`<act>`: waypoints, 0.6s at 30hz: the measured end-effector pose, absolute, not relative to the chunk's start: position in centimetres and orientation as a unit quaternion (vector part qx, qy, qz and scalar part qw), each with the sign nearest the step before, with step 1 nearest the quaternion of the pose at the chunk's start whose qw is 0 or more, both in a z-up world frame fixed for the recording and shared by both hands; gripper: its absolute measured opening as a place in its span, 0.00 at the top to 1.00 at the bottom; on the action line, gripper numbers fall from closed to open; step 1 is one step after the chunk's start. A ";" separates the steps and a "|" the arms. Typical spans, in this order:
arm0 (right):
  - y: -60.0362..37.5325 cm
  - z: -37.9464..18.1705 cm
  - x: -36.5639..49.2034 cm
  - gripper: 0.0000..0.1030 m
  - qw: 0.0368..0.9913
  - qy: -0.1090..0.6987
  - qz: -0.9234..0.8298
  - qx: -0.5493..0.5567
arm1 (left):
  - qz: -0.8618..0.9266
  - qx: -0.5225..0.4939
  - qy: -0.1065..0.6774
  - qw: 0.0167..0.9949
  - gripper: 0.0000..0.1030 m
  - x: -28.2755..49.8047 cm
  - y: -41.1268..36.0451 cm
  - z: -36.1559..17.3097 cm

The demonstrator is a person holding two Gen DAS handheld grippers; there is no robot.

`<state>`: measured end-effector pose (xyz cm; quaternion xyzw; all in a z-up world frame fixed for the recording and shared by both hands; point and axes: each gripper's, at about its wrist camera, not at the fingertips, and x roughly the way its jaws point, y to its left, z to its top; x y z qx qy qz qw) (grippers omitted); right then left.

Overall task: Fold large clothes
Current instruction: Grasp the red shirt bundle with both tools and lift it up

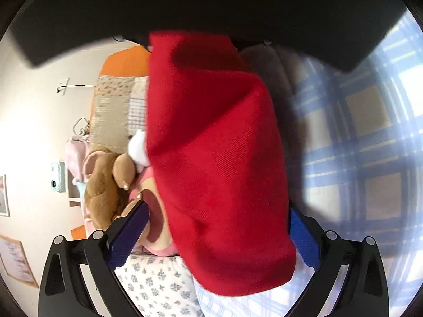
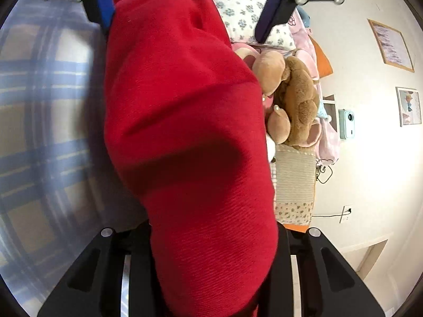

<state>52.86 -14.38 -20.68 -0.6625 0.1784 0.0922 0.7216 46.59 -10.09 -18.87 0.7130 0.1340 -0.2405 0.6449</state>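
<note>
While the red garment [image 1: 211,158] hangs stretched between the two tools above the blue plaid bed [image 1: 370,137], it fills the middle of both frames, and the step in hand looks like carrying a fold across rather than smoothing it flat. At the bottom of the left wrist view, the left gripper [image 1: 214,237] stands wide open: its left blue pad is clear of the cloth, while the right pad sits just beside or against the red edge, so nothing is clamped there. At the bottom of the right wrist view, the right gripper [image 2: 211,264] has its jaws drawn narrow and the red cloth runs straight down between them; it appears to be holding the garment, though the pads themselves are hidden under the fabric. Stuffed toys [image 2: 293,100] and a floral pillow [image 2: 246,5] lie beside the cloth. Judging from this, the next move calls for the left gripper to take a fresh hold on the near edge, or draw clear, before the right side lays its end down.
</note>
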 end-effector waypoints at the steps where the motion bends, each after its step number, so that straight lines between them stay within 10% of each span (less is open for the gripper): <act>1: -14.4 -20.8 52.9 0.67 0.723 0.177 0.093 -0.662 | -0.242 0.703 0.142 0.654 0.03 47.1 -10.3 -19.0; 18: -15.7 -21.4 53.4 0.65 0.746 0.163 0.091 -0.640 | -0.277 0.624 0.214 0.699 0.11 51.3 -10.3 -19.6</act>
